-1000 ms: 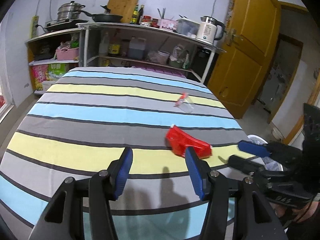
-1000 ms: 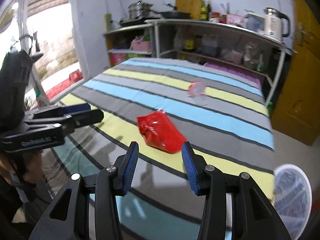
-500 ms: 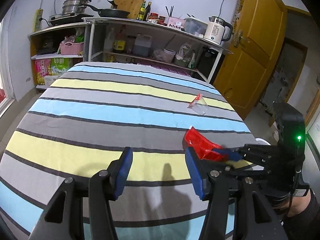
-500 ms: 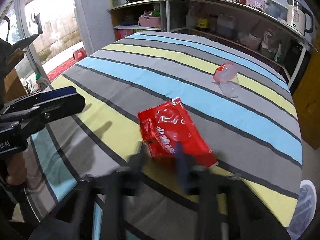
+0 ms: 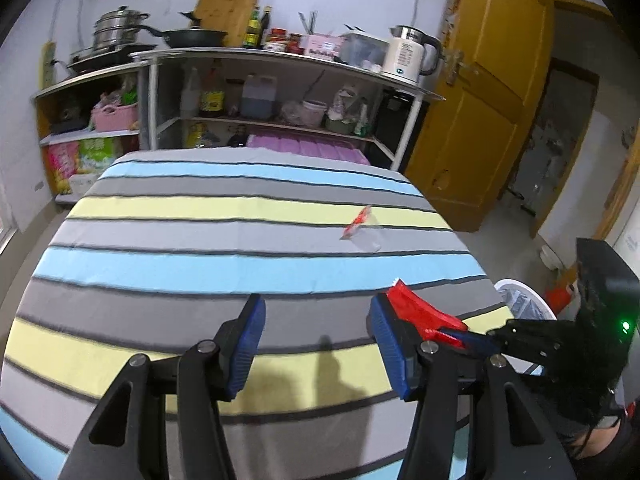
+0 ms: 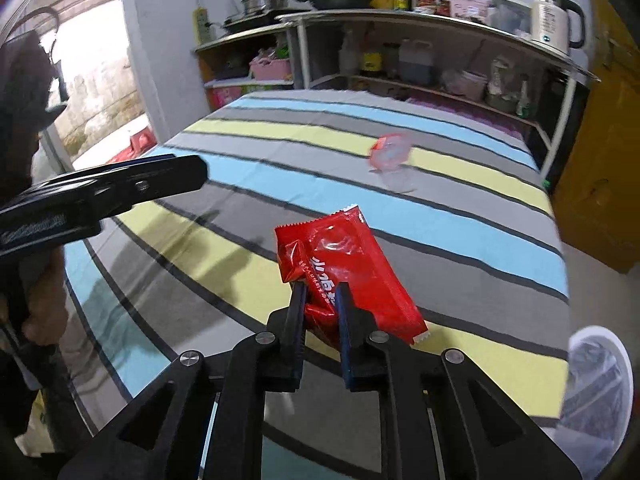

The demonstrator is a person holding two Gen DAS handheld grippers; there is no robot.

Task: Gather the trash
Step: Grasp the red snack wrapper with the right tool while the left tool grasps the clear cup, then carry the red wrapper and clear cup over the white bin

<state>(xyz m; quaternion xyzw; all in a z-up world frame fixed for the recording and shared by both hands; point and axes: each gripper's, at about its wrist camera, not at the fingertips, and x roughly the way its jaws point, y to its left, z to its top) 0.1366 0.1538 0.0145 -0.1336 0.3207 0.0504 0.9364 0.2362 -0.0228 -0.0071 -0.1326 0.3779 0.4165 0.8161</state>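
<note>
Pinching the shiny red foil snack wrapper (image 6: pixel 352 276), the right gripper (image 6: pixel 320 292) holds it above the striped tablecloth (image 6: pixel 280 160); the left gripper (image 5: pixel 316 320) stands wide open.

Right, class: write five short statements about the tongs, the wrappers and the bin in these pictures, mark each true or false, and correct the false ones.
1. The right tongs are shut on the red wrapper. True.
2. The left tongs hold the clear wrapper. False: they are open and hold nothing; that wrapper lies on the table.
3. The clear wrapper has a red end. True.
4. The bin stands on the table. False: it stands on the floor, beside the table's edge.
5. The kettle sits on the bottom shelf. False: it is on top of the shelf unit.
</note>
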